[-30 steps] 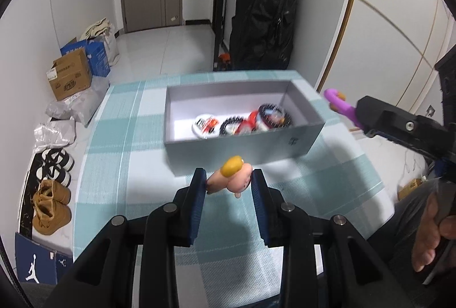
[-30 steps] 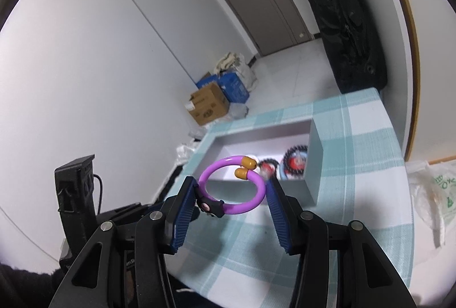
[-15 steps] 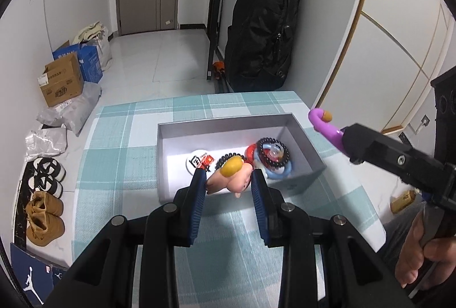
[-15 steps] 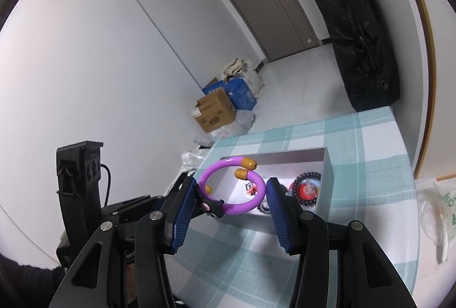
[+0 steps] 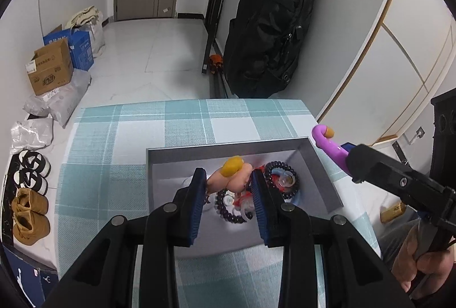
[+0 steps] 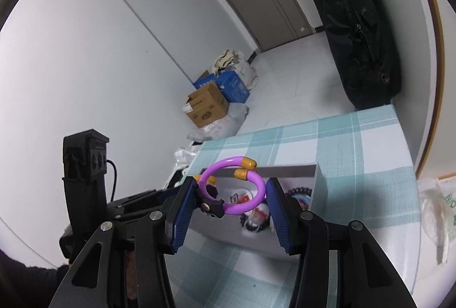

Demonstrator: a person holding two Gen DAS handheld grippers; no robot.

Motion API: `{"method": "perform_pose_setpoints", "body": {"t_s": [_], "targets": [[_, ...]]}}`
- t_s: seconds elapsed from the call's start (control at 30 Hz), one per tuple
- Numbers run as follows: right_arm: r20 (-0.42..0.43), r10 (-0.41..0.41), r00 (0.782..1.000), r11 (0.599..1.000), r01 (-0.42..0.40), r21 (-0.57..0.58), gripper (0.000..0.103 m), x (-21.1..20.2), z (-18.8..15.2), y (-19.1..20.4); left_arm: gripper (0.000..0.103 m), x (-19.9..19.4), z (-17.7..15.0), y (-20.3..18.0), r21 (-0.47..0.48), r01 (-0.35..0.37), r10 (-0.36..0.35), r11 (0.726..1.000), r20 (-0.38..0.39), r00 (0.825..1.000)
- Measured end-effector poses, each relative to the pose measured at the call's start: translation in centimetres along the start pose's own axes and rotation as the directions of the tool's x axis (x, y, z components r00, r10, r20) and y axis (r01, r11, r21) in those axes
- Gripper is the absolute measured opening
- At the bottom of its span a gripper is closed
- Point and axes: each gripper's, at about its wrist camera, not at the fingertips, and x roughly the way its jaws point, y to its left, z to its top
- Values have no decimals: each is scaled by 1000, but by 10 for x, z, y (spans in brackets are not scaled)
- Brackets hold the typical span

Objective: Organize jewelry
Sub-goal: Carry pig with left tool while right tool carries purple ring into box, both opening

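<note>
Jewelry pieces are split three ways at this moment: some lie in the grey box (image 5: 319, 162), and one is held in each tool. The left hand-held gripper (image 5: 229, 186) pinches a peach-coloured bracelet (image 5: 242, 182) with an orange tip between its blue pads, holding it directly above the open box. Below it, on the pale floor of the box, lie a dark beaded bracelet (image 5: 287, 179) and several red and clear pieces bunched toward the right end. The right hand-held gripper (image 6: 229, 195) clamps a purple open ring bracelet (image 6: 250, 199) with two orange end caps, its loop upright between the pads and a small black clasp at its lower left. Seen from the left wrist, that purple bracelet (image 5: 327, 142) hangs just beyond the box's far right corner, off to the side and not over the interior. The box rests on a bench (image 5: 119, 165) covered with a teal and white checked cloth. Beyond the bench stand a large black bag (image 5: 268, 31) against the wall, cardboard boxes (image 5: 50, 70) on the tiled floor, and shoes (image 5: 30, 211) along the left edge.
</note>
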Motion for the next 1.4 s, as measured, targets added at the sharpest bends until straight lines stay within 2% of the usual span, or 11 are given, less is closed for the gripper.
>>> {"method": "perform_pose_setpoints", "body": {"t_s": [0.5,0.8,1.1,1.13,1.23,1.3,1.33,1.4], "targets": [[-67,-29,997,999,31,27,49,23,0,-15,27,28,3,10,-47,59,-62,997,-60,996],[-83,-44,996,999,46,22,49,28,0,-16,27,29,5,9,-60,98,-101,993,-53,993],[-88,-52,995,997,56,43,50,30,-2,-20,27,35,6,10,-74,96,-101,993,-69,992],[-88,-57,994,997,61,45,52,31,-2,-21,27,35,6,10,-71,108,-113,992,-70,991],[-76,-81,994,996,85,42,53,29,-1,-21,28,34,7,8,-73,84,-89,994,-71,993],[-69,-80,994,995,83,52,60,27,0,-21,32,34,7,10,-85,94,-101,992,-75,992],[-65,-81,995,995,84,53,67,26,1,-22,33,34,7,10,-85,96,-103,992,-77,992],[-48,-81,996,995,84,51,69,22,1,-22,39,31,7,8,-69,77,-82,995,-72,994]]}}
